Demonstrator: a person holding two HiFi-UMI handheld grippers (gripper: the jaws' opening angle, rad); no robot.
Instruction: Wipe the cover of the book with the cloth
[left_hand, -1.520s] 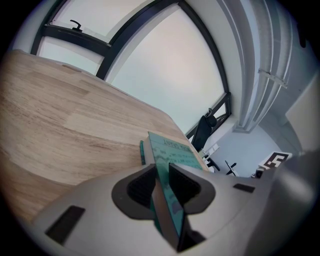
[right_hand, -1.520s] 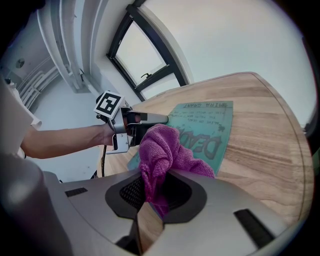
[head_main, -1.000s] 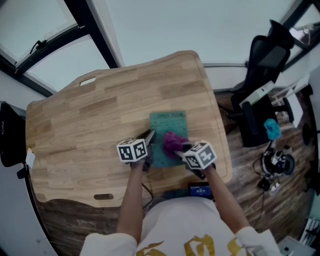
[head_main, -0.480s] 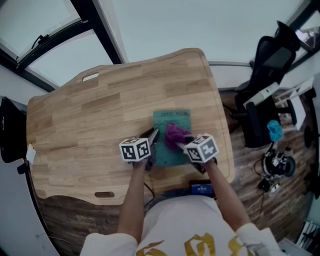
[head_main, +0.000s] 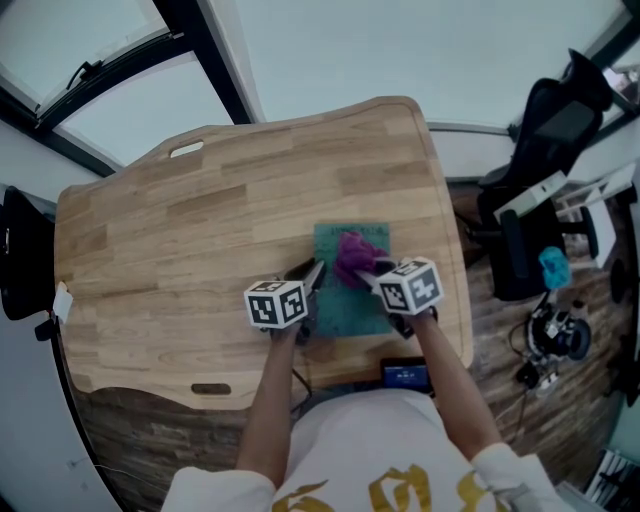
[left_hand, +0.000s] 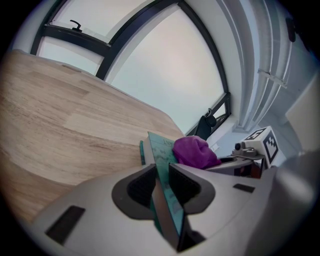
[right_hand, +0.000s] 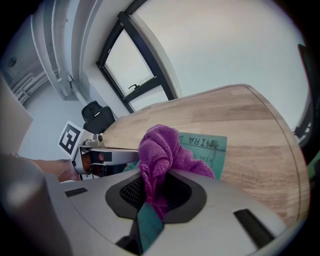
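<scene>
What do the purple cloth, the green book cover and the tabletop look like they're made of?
The purple cloth: soft fabric, probably microfibre or terry, from its nubby pile and bunched folds. The book cover: matte teal paper or card, printed, without glare. The tabletop: pale wood in joined strips with visible grain, satin finish.

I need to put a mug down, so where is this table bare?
The whole left half of the wooden table is bare, and so is the far strip between the book and the back edge. It is crowded at the right front: the left gripper clamps the book, and the right gripper holds the cloth on it.
</scene>
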